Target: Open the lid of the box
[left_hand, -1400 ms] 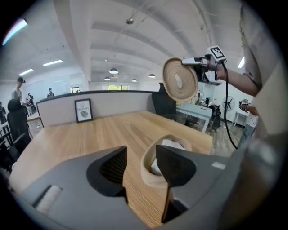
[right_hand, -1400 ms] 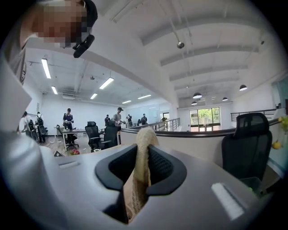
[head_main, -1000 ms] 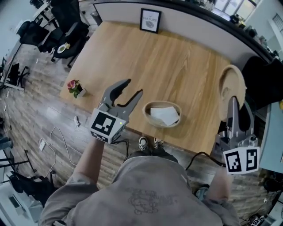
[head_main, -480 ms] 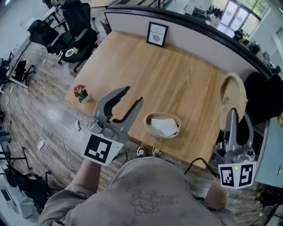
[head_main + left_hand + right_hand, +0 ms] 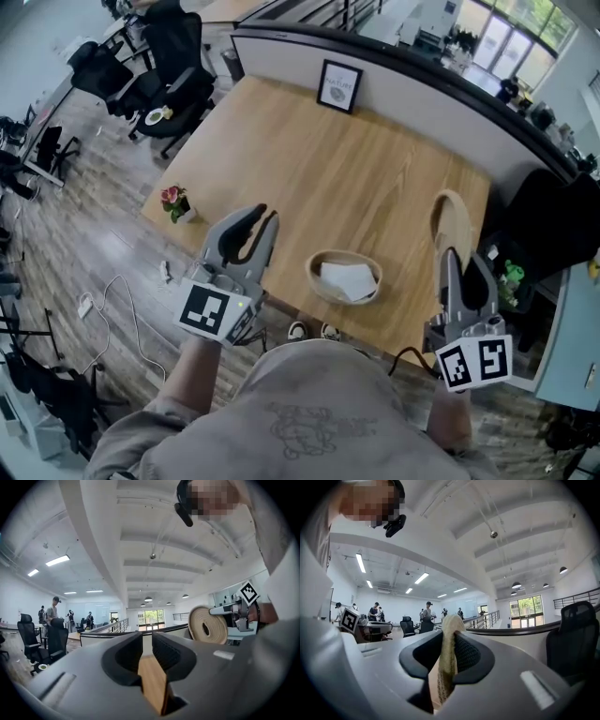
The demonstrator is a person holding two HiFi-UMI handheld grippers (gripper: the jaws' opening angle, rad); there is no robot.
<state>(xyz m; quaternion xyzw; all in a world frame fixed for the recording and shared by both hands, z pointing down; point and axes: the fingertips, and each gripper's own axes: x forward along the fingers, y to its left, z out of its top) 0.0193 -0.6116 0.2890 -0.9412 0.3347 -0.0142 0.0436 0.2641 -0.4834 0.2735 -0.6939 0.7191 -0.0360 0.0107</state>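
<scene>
The oval woven box point(image 5: 344, 277) sits open near the table's front edge with white paper inside. Its woven lid point(image 5: 452, 228) is lifted off to the right and stands on edge. My right gripper point(image 5: 459, 260) is shut on the lid's rim, which shows between the jaws in the right gripper view point(image 5: 446, 654). My left gripper point(image 5: 265, 218) hovers left of the box. Its jaws are closing to a narrow gap with nothing between them point(image 5: 146, 640). The lid point(image 5: 207, 625) also shows at the right of the left gripper view.
The wooden table point(image 5: 375, 169) backs onto a low partition where a framed picture point(image 5: 339, 86) leans. A small flower pot point(image 5: 175, 201) stands on the floor at the left. Office chairs point(image 5: 155, 80) are beyond it, and a dark chair point(image 5: 548, 220) is at the right.
The left jaws have gone from wide apart to nearly together. The right gripper has brought the lid left and nearer the box, turned more edge-on.
</scene>
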